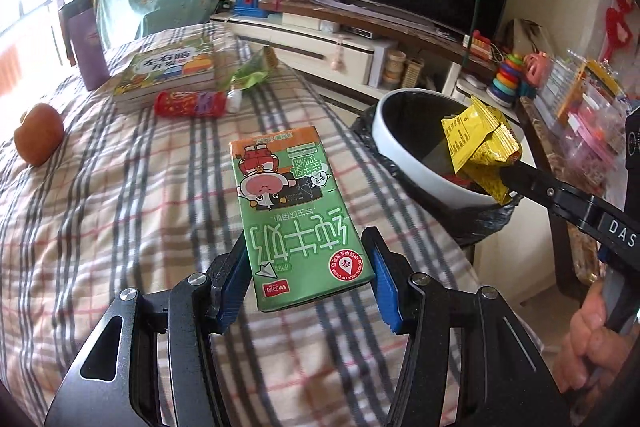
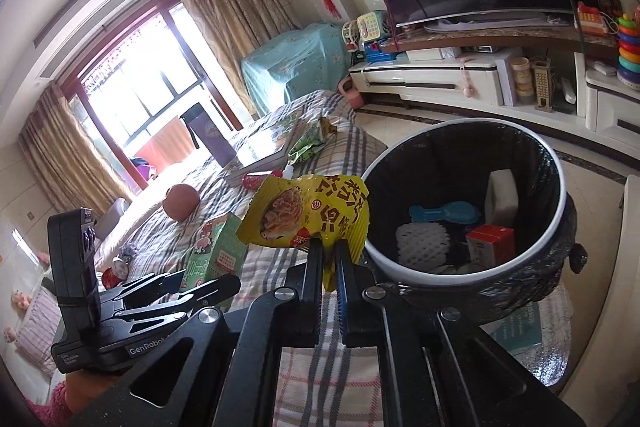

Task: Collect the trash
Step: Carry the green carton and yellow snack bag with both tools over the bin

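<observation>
Wrapper (image 2: 308,211), yellow, is pinched in the right gripper (image 2: 329,259) at the bin's (image 2: 562,187) near rim; the left gripper (image 1: 308,267) clamps a green carton (image 1: 296,211) above the table (image 1: 120,207). Carrying stage: next, I judge, move each over the bin and let go.

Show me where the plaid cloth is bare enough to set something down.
Free: the stretch between the orange fruit, the red tube and the milk carton. Crowded: the far end around the book and green wrapper.
</observation>
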`<action>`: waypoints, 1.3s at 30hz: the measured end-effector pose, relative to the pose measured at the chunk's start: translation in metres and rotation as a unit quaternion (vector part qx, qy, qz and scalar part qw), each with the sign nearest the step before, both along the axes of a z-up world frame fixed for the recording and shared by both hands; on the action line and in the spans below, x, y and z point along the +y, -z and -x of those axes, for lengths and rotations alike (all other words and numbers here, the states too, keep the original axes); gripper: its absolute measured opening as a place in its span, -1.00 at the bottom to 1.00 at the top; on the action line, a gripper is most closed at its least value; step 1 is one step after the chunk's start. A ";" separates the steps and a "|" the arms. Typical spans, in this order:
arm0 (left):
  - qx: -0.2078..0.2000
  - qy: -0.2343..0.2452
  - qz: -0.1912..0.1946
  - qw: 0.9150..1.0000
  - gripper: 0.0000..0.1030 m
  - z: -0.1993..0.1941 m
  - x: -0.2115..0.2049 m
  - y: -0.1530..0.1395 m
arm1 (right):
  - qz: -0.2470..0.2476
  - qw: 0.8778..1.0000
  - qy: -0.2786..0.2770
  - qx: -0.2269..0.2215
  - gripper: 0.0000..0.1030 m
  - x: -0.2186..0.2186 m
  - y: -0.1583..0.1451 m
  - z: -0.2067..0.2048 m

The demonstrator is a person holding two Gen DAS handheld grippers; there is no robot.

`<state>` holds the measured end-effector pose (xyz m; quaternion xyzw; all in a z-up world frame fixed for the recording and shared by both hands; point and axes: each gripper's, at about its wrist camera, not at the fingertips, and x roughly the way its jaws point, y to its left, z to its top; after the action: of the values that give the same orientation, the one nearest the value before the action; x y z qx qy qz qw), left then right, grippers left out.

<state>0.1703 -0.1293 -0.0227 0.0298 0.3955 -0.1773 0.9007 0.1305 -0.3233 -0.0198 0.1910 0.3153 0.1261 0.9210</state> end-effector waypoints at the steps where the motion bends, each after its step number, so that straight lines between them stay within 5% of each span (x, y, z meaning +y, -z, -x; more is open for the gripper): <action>1: -0.001 0.002 -0.001 1.000 0.03 0.000 -0.002 -0.001 | -0.001 1.000 0.002 0.000 -0.89 -0.002 0.000 0.000; 39: -0.012 0.088 -0.009 0.996 0.03 -0.015 -0.083 -0.018 | 0.016 0.998 0.069 0.003 -0.89 -0.072 -0.001 -0.003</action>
<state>0.1851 -0.2123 -0.0051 0.0750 0.3821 -0.2517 0.8860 0.1333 -0.3950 -0.0186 0.1981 0.3062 0.0570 0.9294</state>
